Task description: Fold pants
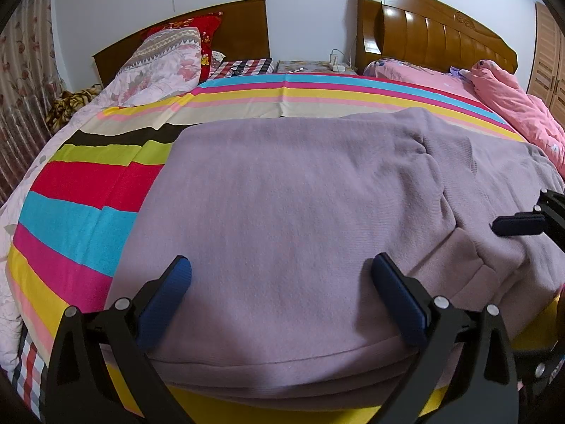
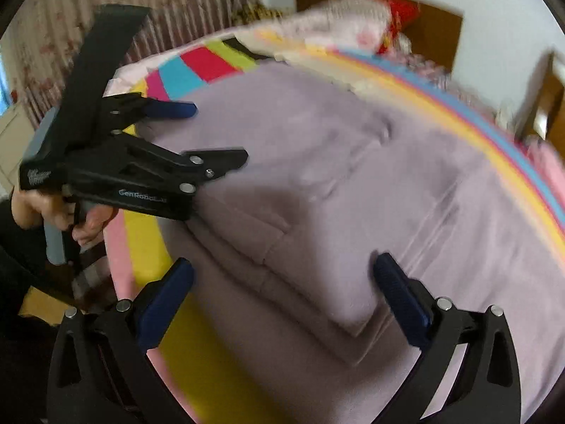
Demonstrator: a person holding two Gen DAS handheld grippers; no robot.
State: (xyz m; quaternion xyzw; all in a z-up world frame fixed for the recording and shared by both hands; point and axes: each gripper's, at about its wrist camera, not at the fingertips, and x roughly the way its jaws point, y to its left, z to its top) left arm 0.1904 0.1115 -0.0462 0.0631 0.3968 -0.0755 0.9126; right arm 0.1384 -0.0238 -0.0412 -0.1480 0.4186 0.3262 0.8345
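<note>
Lilac pants lie spread flat on a striped bed cover. Their near edge is doubled over into layers. My left gripper is open and empty, its blue pads either side of the cloth near the front edge. My right gripper is open and empty over the pocket area of the pants. The right wrist view is blurred. The left gripper shows there at the left, open, held by a hand. One finger of the right gripper shows in the left wrist view at the right edge.
The striped cover lies over a bed with a wooden headboard. A floral quilt and red pillow lie at the back left. A second bed with pink bedding stands on the right. A curtain hangs at left.
</note>
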